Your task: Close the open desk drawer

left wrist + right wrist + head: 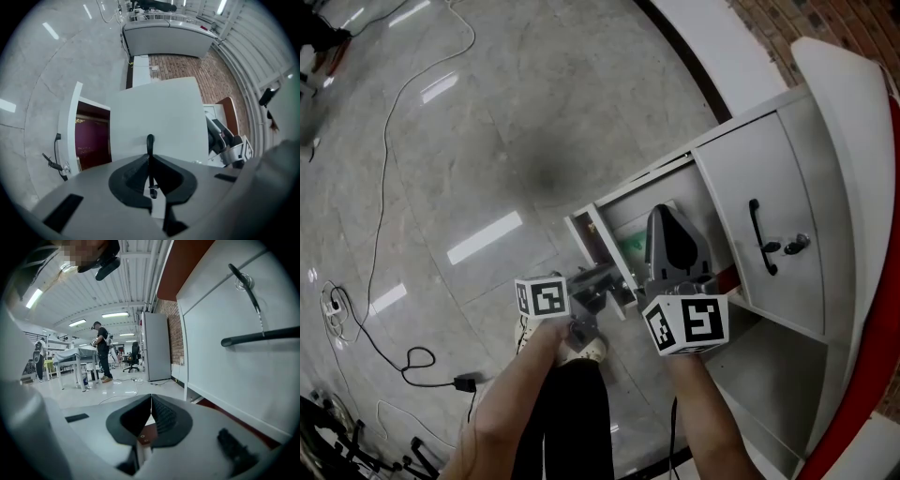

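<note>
Drawer [623,199] open, green item [634,247] inside; left gripper [150,161] tight on handle [150,142], right gripper [151,404] clenched.

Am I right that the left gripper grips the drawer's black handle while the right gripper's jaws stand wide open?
Not quite: the right gripper view shows the right gripper shut and empty. The left gripper does grip the drawer's black handle.
</note>
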Demonstrator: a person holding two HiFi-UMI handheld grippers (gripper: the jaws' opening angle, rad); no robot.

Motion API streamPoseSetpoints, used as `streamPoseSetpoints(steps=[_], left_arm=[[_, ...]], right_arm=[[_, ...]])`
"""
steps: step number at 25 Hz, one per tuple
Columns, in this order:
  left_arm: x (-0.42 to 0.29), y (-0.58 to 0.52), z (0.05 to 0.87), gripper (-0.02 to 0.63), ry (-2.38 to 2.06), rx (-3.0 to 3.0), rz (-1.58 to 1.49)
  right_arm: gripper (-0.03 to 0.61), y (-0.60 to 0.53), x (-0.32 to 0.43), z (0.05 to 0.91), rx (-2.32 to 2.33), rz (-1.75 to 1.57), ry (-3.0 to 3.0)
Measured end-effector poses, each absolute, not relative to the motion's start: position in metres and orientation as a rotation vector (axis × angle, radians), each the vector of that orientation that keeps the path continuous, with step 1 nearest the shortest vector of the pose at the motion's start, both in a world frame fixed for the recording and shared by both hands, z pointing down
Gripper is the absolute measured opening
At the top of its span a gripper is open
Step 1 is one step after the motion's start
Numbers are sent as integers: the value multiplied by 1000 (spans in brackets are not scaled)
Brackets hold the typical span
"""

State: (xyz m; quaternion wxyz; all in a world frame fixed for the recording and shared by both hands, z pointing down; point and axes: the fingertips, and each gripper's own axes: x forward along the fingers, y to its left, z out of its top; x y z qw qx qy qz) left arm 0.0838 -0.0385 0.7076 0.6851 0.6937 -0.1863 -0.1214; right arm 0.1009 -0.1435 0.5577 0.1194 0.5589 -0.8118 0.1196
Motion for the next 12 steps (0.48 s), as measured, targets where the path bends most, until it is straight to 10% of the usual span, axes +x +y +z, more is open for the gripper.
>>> streamPoseSetpoints(steps=[12], left_arm=[[86, -41, 691, 23, -439, 1530, -278]], right_arm=[[12, -143, 108, 533, 1609, 336, -2369]])
